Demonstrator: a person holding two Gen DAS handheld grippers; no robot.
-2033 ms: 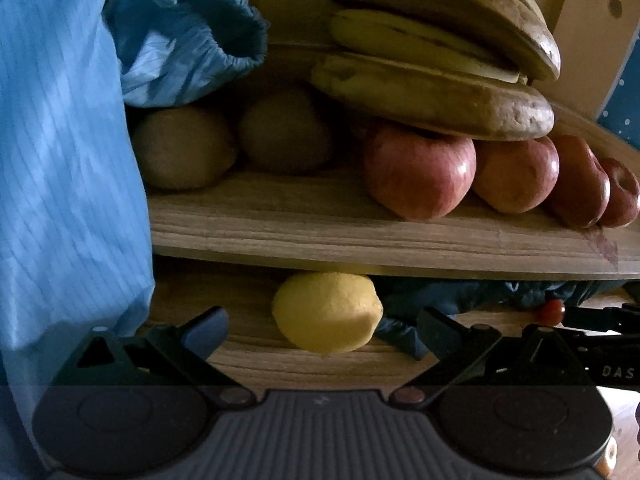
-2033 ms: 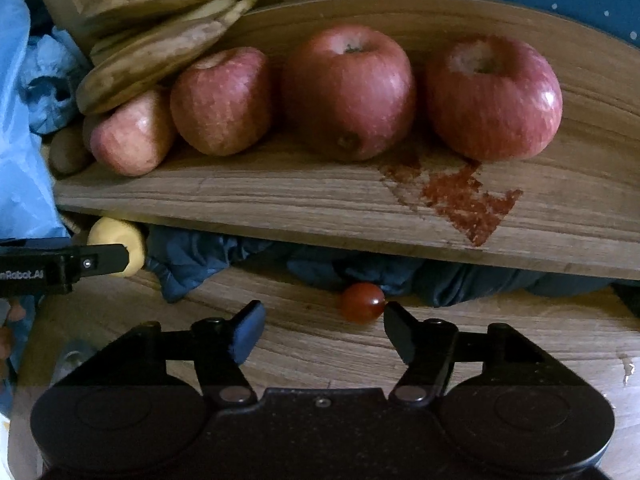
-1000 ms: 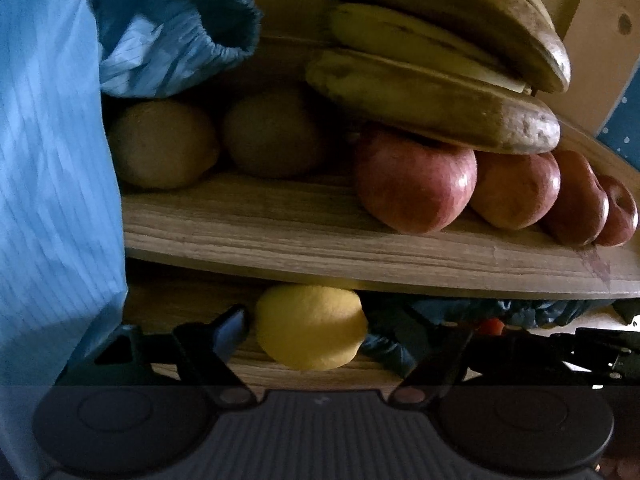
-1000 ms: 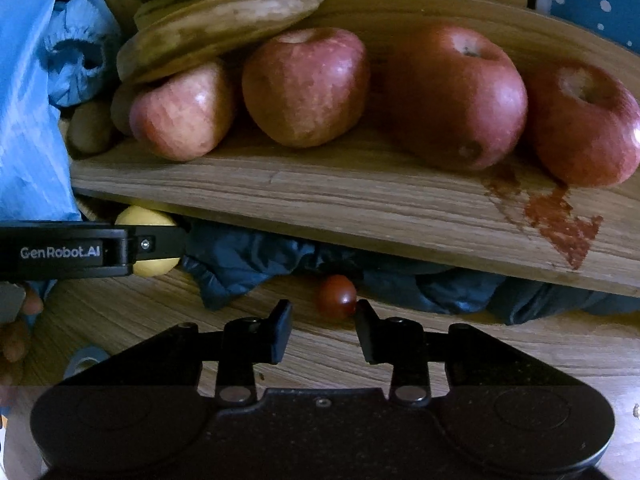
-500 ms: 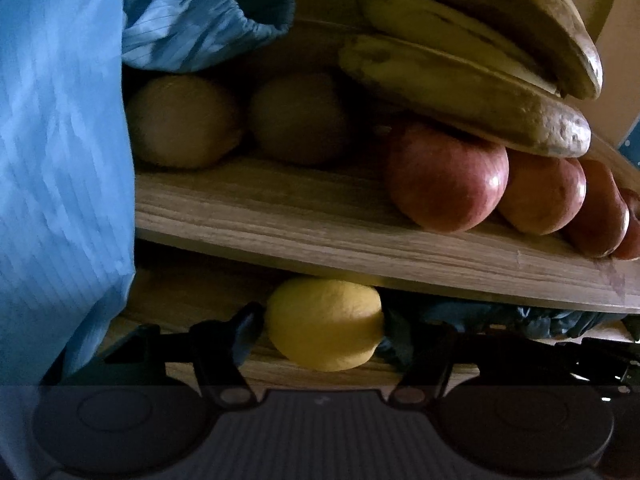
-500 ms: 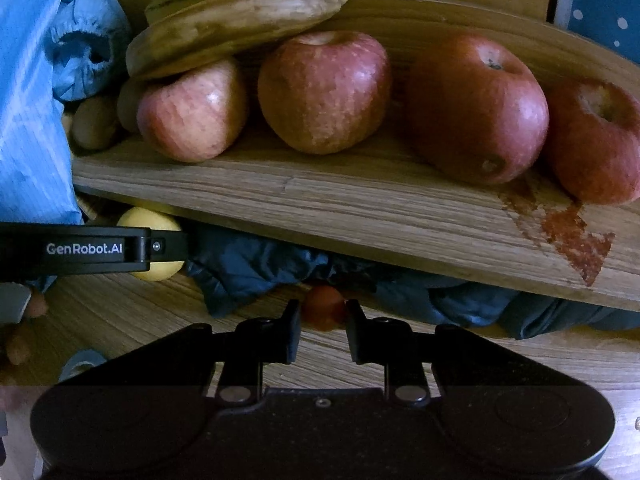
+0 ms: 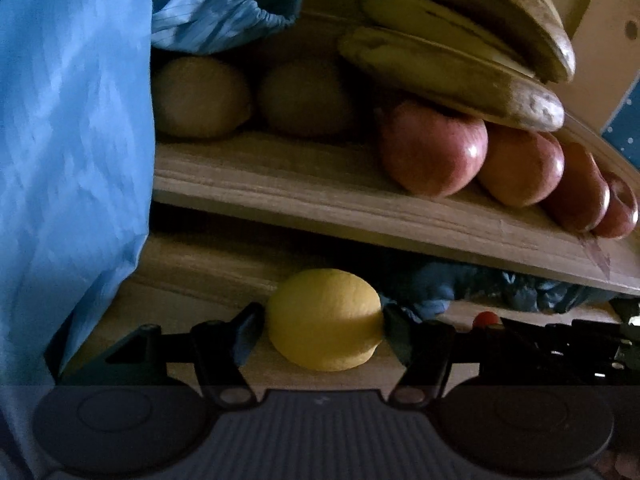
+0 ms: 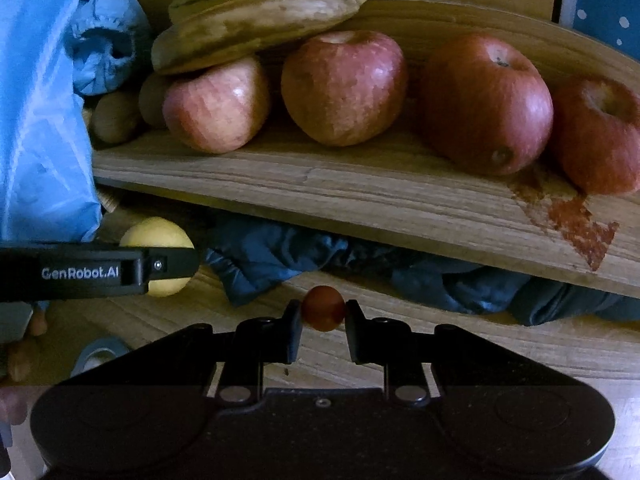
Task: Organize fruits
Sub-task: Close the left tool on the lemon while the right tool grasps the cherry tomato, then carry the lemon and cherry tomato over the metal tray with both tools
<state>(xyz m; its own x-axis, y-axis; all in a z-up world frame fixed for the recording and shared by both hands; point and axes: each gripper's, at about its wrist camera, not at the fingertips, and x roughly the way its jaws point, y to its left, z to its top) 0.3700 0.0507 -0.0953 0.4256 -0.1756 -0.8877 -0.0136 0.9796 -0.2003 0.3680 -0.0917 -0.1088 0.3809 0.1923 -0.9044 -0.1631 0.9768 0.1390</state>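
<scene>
Left fingers clamp the lemon; right fingers pinch what looks like a cherry tomato below the apple-laden shelf.

Everything's placed off the raised wooden board. On top of it: four red apples in a row, all touching or nearly so, some tipped on their sides, with a bunch of browning bananas lying across the left end apple. Left of the apples sit two dull brown kiwis. Below the board's front edge, on the lower wood surface, lie a yellow lemon toward the left and a small cherry tomato near the middle.
</scene>
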